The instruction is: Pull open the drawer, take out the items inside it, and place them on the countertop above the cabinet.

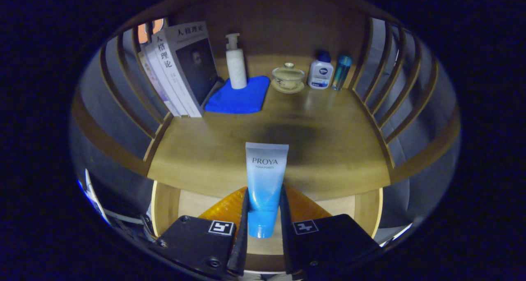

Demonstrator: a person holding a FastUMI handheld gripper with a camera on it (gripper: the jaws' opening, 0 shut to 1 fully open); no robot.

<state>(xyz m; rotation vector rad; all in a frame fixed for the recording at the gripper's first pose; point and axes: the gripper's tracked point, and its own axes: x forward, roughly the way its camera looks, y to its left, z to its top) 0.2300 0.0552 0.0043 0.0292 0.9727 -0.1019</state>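
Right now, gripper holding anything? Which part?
Yes. The gripper is shut on the blue-and-white squeeze tube, both fingers pressing its lower half near the blue cap end, tube upright above the open wooden drawer.

My claw (264, 209) pinches the cosmetic tube (265, 182) from both sides. Dead ahead at 12 the countertop (328, 149) lies bare. Books (181, 71) block 10 o'clock; blue cloth (240, 96) and pump bottle (236, 63) at 11; lidded teacup (288, 77) and two small bottles (324, 71) at 1.
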